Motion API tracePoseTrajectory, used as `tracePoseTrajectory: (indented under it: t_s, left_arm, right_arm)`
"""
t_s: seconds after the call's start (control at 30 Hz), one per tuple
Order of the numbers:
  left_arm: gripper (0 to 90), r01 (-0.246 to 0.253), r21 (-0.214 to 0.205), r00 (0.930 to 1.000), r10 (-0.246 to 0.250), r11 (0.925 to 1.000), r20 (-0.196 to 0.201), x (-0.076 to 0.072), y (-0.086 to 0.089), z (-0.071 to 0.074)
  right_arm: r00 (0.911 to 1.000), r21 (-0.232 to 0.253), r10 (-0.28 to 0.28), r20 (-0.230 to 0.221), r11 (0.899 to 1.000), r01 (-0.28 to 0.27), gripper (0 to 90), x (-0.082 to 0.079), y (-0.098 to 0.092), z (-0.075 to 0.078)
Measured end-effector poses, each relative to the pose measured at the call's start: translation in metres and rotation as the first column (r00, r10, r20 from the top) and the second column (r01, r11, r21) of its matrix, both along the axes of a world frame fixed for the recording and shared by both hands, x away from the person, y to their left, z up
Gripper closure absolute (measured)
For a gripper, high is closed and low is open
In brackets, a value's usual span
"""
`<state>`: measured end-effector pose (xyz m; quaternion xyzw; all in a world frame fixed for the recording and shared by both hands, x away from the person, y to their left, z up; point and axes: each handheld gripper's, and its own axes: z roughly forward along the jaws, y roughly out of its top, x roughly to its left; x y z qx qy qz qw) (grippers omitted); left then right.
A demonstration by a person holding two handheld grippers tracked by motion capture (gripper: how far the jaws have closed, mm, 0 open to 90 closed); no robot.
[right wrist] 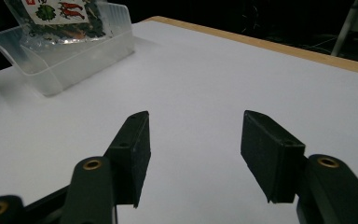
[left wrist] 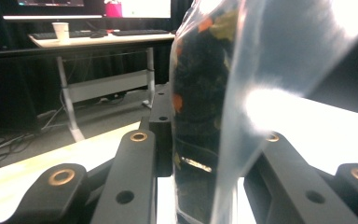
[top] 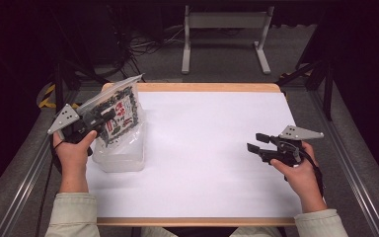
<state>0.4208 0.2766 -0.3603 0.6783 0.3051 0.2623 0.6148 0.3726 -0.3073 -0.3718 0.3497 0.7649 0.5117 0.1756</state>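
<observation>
While the left gripper [top: 96, 121] has its jaws clamped on the clear snack bag [top: 121, 112], the bag hangs over the translucent plastic bin [top: 121, 159] at the left side of the white tabletop [top: 212, 163], its lower end down inside the bin's walls; the step in hand looks like setting the bag into the bin, and it seems close to done. In the left gripper view the bag [left wrist: 205, 93] stands upright between the two black jaws, dark contents and orange flecks showing through the film. The right gripper [top: 257, 142] rests low at the right of the tabletop, well apart from the bin, its jaws apart with nothing between them; in the right gripper view the bin [right wrist: 70, 58] sits far off with the printed bag [right wrist: 56, 16] leaning in it.

The next move, as I judge it, calls for easing the bag down until it rests on the bin's floor, then parting the left jaws so the film slips free without tipping the bin; the right gripper could steady a wall if it shifts.

Whether the bag's bottom already touches the floor of the bin I cannot tell; the left hand [top: 74, 150] covers the near wall, glare washes out the bag's right side in the left gripper view, and the label's print is too small to read.
</observation>
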Motion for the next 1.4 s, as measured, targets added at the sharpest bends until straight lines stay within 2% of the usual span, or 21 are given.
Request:
tracePoseTrajectory:
  t_s: [0.17,0.3,0.43,0.7,0.83,0.97,1.2,1.27,1.4]
  left_arm:
    - [71.8,0.011,0.016,0.9999,-0.011,0.9998,0.011,0.000,-0.002,-0.002]
    - [71.8,0.015,0.023,0.9999,-0.015,0.9996,0.004,0.001,-0.003,-0.007]
    - [71.8,0.017,0.056,0.9998,-0.017,0.9983,0.004,0.000,-0.005,-0.007]
    - [71.6,0.022,0.080,0.9989,-0.018,0.9966,-0.042,-0.001,-0.006,-0.005]
    - [71.5,0.022,0.075,0.9986,-0.019,0.9969,-0.050,-0.002,-0.004,-0.005]
    - [70.9,0.010,0.068,0.9958,-0.003,0.9976,-0.091,-0.003,-0.001,-0.005]
    - [71.2,0.011,0.053,0.9922,-0.004,0.9985,-0.124,-0.003,0.006,-0.010]
    - [71.3,0.005,0.068,0.9914,0.003,0.9977,-0.131,-0.003,0.006,-0.012]
    - [71.5,0.006,0.072,0.9900,0.004,0.9974,-0.141,-0.003,0.007,-0.014]
  right_arm:
    - [1.0000,0.003,0.004,0.000,1.000,-0.004,43.3,0.001,0.001,0.000]
    - [0.9999,-0.001,0.010,0.003,1.000,-0.010,43.3,0.002,0.003,0.000]
    - [0.9999,-0.001,0.016,0.000,1.000,-0.016,43.3,0.003,0.004,0.000]
    - [0.9998,0.001,0.020,0.000,1.000,-0.020,43.1,0.004,0.007,-0.001]
    - [0.9998,-0.001,0.022,0.004,1.000,-0.022,43.1,0.005,0.006,0.000]
    - [0.9998,0.002,0.022,0.001,1.000,-0.022,43.1,0.005,0.007,0.000]
    - [0.9996,-0.001,0.027,0.001,1.000,-0.027,43.1,0.006,0.008,-0.001]
    - [0.9996,-0.001,0.028,0.000,1.000,-0.028,43.0,0.006,0.009,-0.001]
    - [0.9995,-0.002,0.031,-0.001,1.000,-0.031,43.0,0.007,0.009,-0.001]
